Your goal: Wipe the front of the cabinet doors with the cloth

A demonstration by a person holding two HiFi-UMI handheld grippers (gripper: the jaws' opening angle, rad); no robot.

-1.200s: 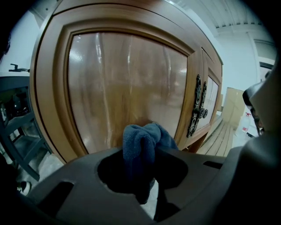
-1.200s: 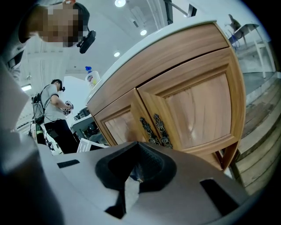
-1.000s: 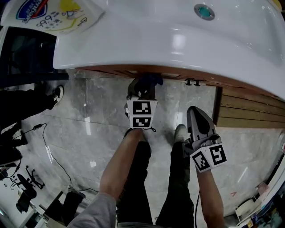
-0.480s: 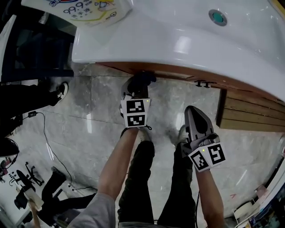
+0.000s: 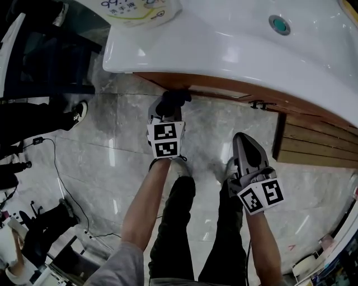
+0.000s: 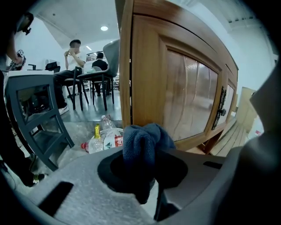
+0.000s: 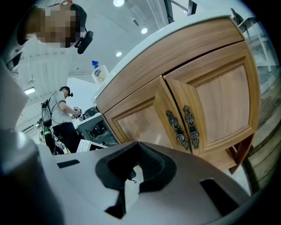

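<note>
Left gripper view: left gripper clamps cloth seemingly just off edge of cabinet door; right gripper closed.

**A:** Any print we can read?
**B:** Just digits, something like "99.9", clipped, on the white-and-yellow label up beyond the left gripper. The bottle ahead-left of it is too blurred.

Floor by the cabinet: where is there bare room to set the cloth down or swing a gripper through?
Bare marble floor lies between the left gripper, which holds the cloth, and the right gripper, before the cabinet. More lies between the left arm and the cable. Crowded: bottles at the cabinet's corner, wooden slats on the right.
</note>
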